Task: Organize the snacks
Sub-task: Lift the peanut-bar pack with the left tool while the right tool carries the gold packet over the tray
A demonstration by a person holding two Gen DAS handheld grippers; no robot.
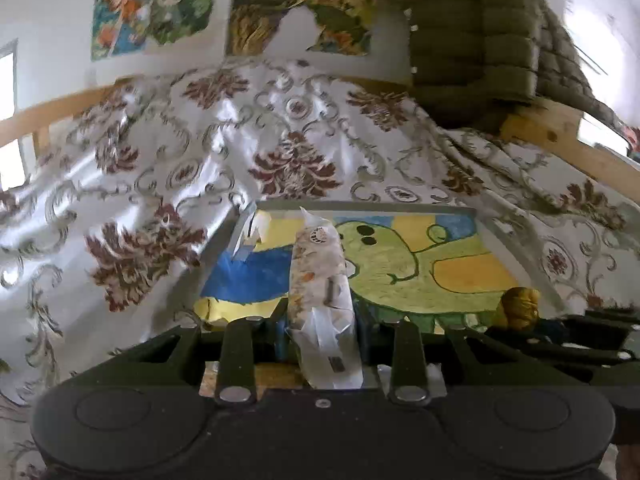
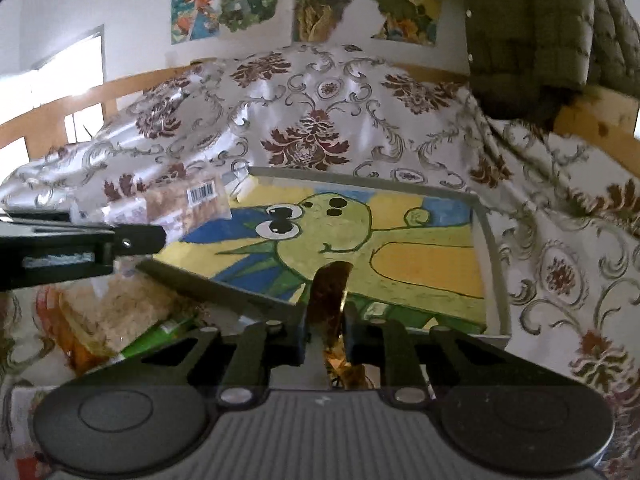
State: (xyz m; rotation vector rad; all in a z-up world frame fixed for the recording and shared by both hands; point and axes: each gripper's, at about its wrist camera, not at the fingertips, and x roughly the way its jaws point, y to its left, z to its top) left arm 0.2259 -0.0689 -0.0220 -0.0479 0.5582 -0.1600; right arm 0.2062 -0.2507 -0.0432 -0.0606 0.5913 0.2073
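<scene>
My left gripper (image 1: pixel 320 330) is shut on a clear-wrapped snack packet (image 1: pixel 318 276) that stands up between the jaws, over the near edge of a grey tray (image 1: pixel 472 210) painted with a green cartoon creature. That packet also shows in the right wrist view (image 2: pixel 192 204), held by the left gripper (image 2: pixel 156 236) at the tray's left side. My right gripper (image 2: pixel 325 330) is shut on a brown-gold wrapped snack (image 2: pixel 330 292) above the tray's (image 2: pixel 490 232) near edge. This snack also shows in the left wrist view (image 1: pixel 516 306).
More packaged snacks (image 2: pixel 112 316) lie on the floral cloth (image 2: pixel 304 120) left of the tray. A wooden rail (image 1: pixel 560 136) and a hanging olive quilted jacket (image 1: pixel 476 36) stand at the back right. Posters hang on the wall (image 1: pixel 48 8) behind.
</scene>
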